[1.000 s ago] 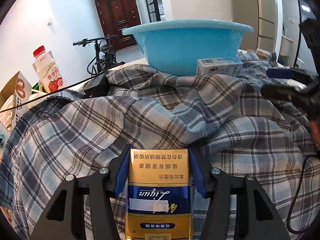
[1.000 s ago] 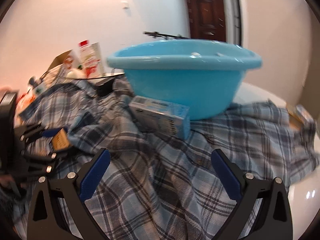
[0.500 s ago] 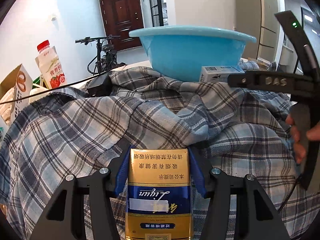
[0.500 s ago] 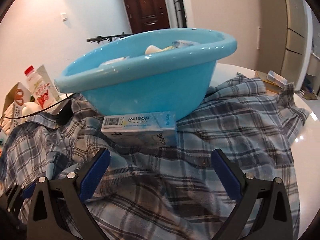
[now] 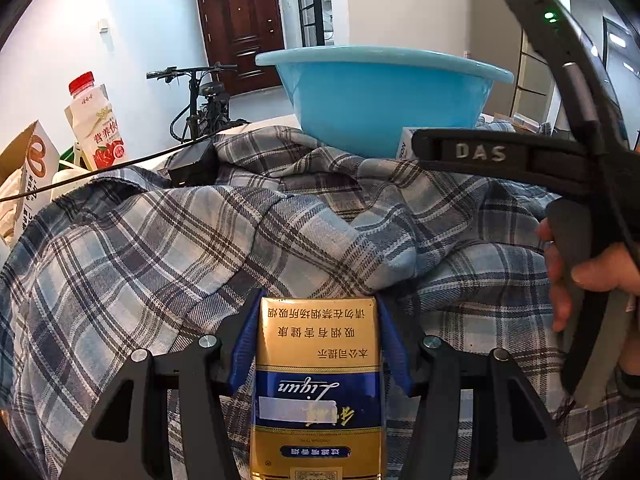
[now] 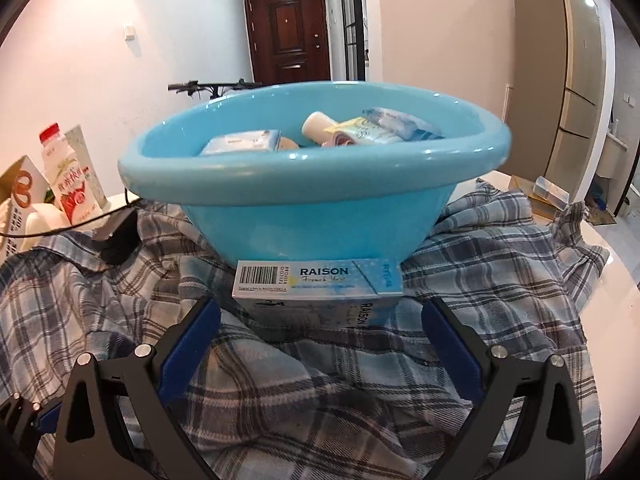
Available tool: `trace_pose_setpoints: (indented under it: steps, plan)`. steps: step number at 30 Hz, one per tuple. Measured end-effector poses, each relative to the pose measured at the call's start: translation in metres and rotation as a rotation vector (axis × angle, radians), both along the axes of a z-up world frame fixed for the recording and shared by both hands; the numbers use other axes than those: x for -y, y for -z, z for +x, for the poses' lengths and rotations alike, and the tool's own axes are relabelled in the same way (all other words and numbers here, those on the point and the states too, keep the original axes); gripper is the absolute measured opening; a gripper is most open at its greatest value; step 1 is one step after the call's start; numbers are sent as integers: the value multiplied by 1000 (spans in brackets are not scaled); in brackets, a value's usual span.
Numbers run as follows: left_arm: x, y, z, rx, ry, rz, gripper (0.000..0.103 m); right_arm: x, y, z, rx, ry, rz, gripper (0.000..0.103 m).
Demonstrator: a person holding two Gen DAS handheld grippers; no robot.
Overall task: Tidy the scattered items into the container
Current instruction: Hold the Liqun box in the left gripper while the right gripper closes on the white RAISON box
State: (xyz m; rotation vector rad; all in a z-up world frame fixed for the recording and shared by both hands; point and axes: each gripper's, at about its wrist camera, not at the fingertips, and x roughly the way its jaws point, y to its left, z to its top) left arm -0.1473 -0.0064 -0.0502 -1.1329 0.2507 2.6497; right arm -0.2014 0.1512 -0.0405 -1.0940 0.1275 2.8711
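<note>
Left tongs (image 5: pixel 318 344) clamped on a gold-and-blue pack (image 5: pixel 318 384) — pads pressed on both sides, pack held over the plaid shirt (image 5: pixel 160 248). Basin (image 6: pixel 316 184) sits at 12 o'clock of it, well apart, so that pack isn't in yet.

Right tongs (image 6: pixel 320 332) wide, nothing between the pads. Pale blue box (image 6: pixel 318 284) lies on the shirt at their 12 o'clock, just ahead of the tips, touching or nearly touching the basin wall.

Progress: basin already holds several items — tissue packs, a roll or two, can't make out all of them. Left to do, as I read it: drop the held pack in, grab the box and put it in. Milk carton (image 6: pixel 70 176) and other clutter at 9 o'clock on the surface; unclear whether those count.
</note>
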Motion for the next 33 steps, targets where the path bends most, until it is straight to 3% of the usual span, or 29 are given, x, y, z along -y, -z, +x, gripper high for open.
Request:
trace_pose_setpoints:
  steps: [9, 17, 33]
  plan:
    - [3, 1, -2, 9, -16, 7, 57, 8, 7, -9, 6, -4, 23, 100]
    - [7, -2, -1, -16, -35, 15, 57, 19, 0, -1, -50, -42, 48, 100]
    - [4, -3, -1, -18, -15, 11, 57, 15, 7, -13, 1, -54, 9, 100]
